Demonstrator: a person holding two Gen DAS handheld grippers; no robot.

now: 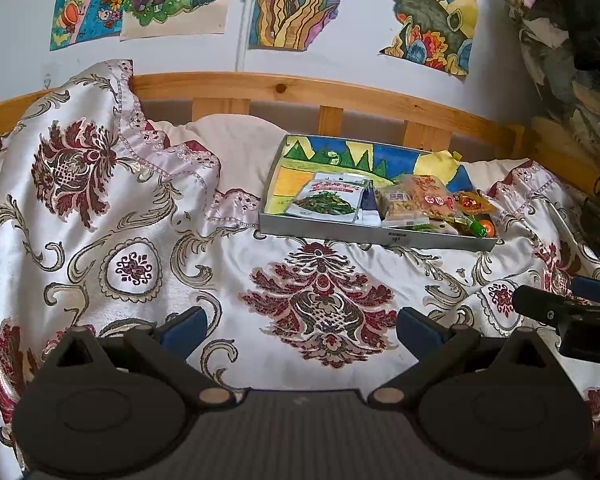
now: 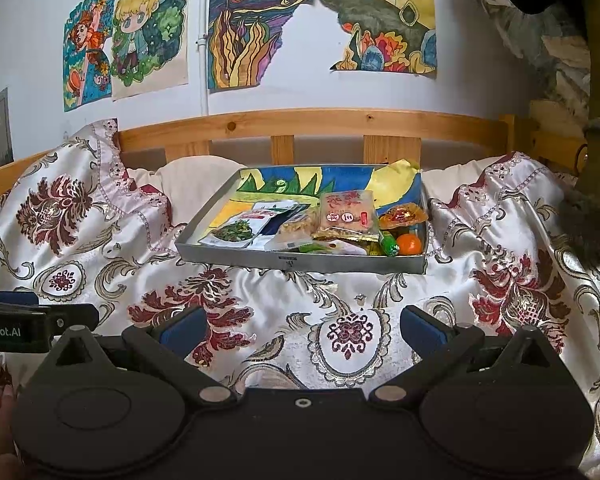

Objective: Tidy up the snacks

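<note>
both my claws hang spread and empty over the patterned bedspread [image 1: 300, 264]: left gripper [image 1: 300, 330], right gripper [image 2: 300, 330]. snacks sit in the tray [image 2: 300, 262] at twelve o'clock: a greens packet [image 2: 236, 232] at its nine, an orange fruit [image 2: 409, 244] at its four.

Both wrist views low over bed [image 1: 320, 264], facing wooden headboard [image 1: 340, 96] and wall drawings [image 2: 260, 24]. Snack tray [image 2: 300, 262] mid-distance: right of centre in left view, centred in right. Shared: tray, bedspread, headboard, drawings. Each view catches other tongs at edge.
</note>
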